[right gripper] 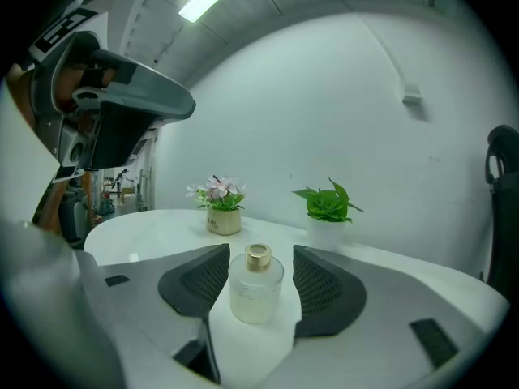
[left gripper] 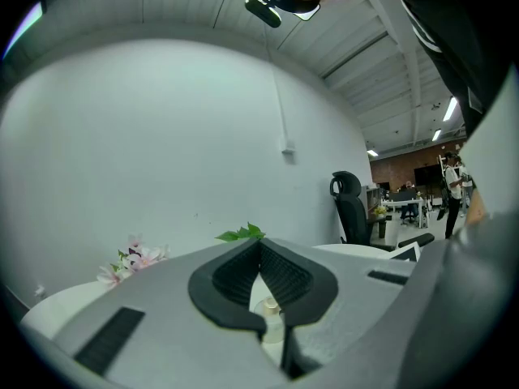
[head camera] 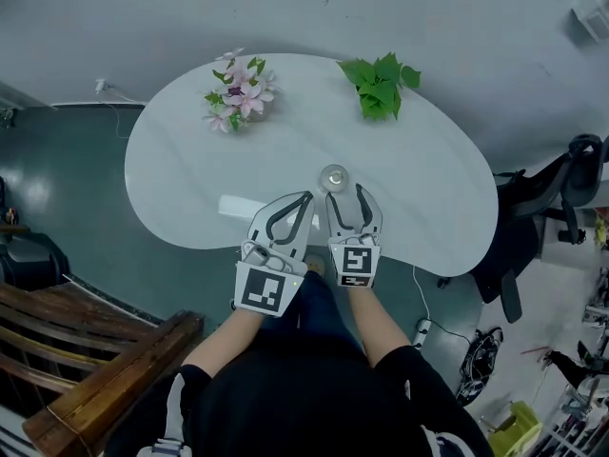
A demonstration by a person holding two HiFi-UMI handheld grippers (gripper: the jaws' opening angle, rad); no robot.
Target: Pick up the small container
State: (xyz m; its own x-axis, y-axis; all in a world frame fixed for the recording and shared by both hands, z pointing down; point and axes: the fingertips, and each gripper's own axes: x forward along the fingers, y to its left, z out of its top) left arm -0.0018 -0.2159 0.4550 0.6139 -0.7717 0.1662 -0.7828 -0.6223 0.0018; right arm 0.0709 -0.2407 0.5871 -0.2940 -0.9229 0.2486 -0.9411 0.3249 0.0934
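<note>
The small container, a clear glass bottle (right gripper: 256, 286) with a gold cap, stands upright on the white table (head camera: 181, 174) near its front edge. My right gripper (right gripper: 258, 278) is open with the bottle between its dark pads, and a thin gap shows on each side. In the head view the bottle (head camera: 334, 175) sits at the tips of the right gripper (head camera: 344, 193). My left gripper (head camera: 306, 198) is beside it on the left, shut with nothing in it. In the left gripper view the tips (left gripper: 261, 245) meet, and the bottle (left gripper: 272, 310) shows below them.
A small pot of pink flowers (head camera: 238, 93) and a green plant in a white pot (head camera: 381, 84) stand at the table's far side. A white flat card (head camera: 238, 206) lies left of the grippers. An office chair (head camera: 561, 198) is at the right, a wooden bench (head camera: 95, 379) at the lower left.
</note>
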